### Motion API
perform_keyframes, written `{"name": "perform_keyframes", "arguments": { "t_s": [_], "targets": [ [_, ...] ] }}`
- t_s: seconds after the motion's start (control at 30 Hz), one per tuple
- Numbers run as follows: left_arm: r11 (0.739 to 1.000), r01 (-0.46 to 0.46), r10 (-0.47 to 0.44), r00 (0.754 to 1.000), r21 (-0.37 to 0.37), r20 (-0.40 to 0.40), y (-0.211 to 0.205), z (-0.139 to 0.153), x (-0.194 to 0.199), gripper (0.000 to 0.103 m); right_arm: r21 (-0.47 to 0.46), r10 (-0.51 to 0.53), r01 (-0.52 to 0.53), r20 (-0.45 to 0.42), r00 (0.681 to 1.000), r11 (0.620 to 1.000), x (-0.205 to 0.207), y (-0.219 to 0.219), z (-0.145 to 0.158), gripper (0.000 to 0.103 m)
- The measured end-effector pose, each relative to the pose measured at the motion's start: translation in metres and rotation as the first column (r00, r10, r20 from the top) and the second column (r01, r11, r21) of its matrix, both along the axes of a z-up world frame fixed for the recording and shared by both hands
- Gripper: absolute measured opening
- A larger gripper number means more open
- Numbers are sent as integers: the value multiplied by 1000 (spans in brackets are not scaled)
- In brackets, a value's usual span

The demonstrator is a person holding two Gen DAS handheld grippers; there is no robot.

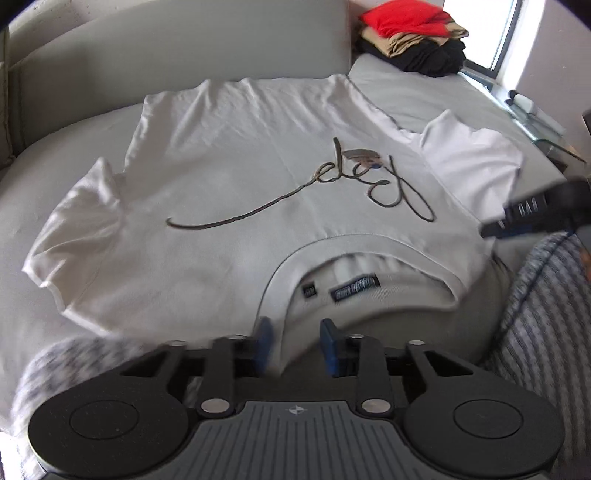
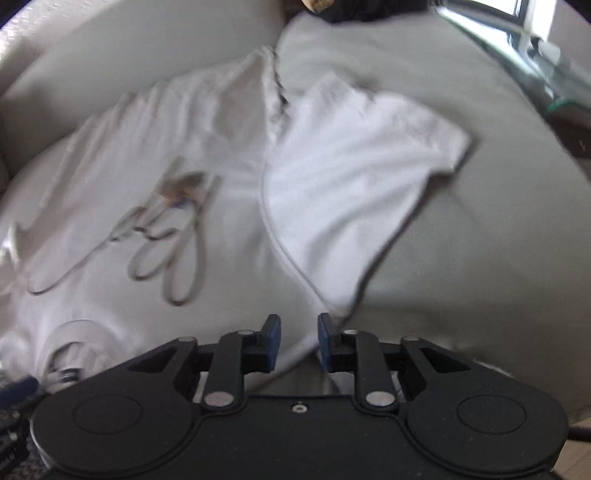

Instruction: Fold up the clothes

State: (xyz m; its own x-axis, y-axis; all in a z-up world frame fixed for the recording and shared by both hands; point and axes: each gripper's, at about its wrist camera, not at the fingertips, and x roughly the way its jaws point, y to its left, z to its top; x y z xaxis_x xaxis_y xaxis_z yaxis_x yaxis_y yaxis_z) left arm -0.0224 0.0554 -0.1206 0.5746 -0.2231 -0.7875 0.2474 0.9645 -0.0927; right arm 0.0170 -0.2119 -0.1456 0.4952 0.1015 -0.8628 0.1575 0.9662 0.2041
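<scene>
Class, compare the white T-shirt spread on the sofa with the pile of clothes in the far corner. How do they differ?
The white T-shirt is a single garment; the pile holds several. The T-shirt lies spread open, sleeves out, collar towards the camera; the pile's garments are stacked in layers. The T-shirt is white with dark script lettering; the pile shows red on top, tan beneath, black at the bottom. Both rest on the grey sofa.

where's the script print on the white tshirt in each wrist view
Left wrist: script print sits centre, slightly right, above the collar.
Right wrist: script print sits left of centre, blurred.
Shared landmark: the spread sleeve, right of the print in both.
</scene>
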Motion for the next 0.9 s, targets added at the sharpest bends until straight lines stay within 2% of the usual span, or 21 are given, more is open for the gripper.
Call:
{"name": "perform_keyframes", "arguments": {
  "t_s": [0.03,0.1,0.17,0.2,0.27,0.37,0.43,0.53,0.6,0.63,0.7,0.8,0.83,0.87,0.9],
  "targets": [
    [999,-39,40,999,-22,29,13,6,-5,30,26,18,-18,28,999,1000,-2,5,8,51],
    [987,-145,151,985,-75,87,45,18,-13,32,88,58,-65,85,995,994,-4,17,22,57],
    [951,-278,294,949,-136,117,82,25,-14,45,190,90,-109,108,990,976,1,31,27,59],
    [922,-348,370,922,-170,119,103,26,-13,46,249,102,-127,111,989,960,5,37,27,59],
    [846,-470,504,859,-253,90,144,25,-9,47,353,122,-146,90,989,924,14,53,19,62],
    [720,-577,617,787,-387,-25,196,7,5,48,376,139,-151,59,989,914,26,72,3,63],
    [660,-613,646,758,-435,-87,218,-8,15,48,377,139,-142,33,990,915,32,82,-8,63],
    [595,-603,611,769,-530,-189,237,-32,33,48,403,107,-88,-24,994,911,35,80,-23,64],
    [566,-578,565,791,-587,-234,242,-47,46,48,429,87,-69,-23,996,901,34,76,-25,65],
    [543,-569,547,798,-617,-254,244,-54,52,48,431,87,-68,-25,996,900,33,77,-25,65],
    [489,-553,510,809,-674,-293,249,-68,63,48,425,94,-73,-28,995,902,33,78,-25,65],
    [424,-527,479,821,-736,-312,251,-77,76,47,406,109,-91,-23,994,910,34,83,-26,68],
    [402,-520,472,823,-753,-316,254,-78,81,47,399,115,-98,-20,993,912,34,84,-26,70],
    [370,-530,475,814,-763,-335,256,-80,85,46,391,121,-105,-16,992,914,34,86,-26,70],
    [340,-552,498,793,-761,-352,259,-82,87,45,383,127,-112,-14,992,917,34,87,-25,71]
  ]
}}
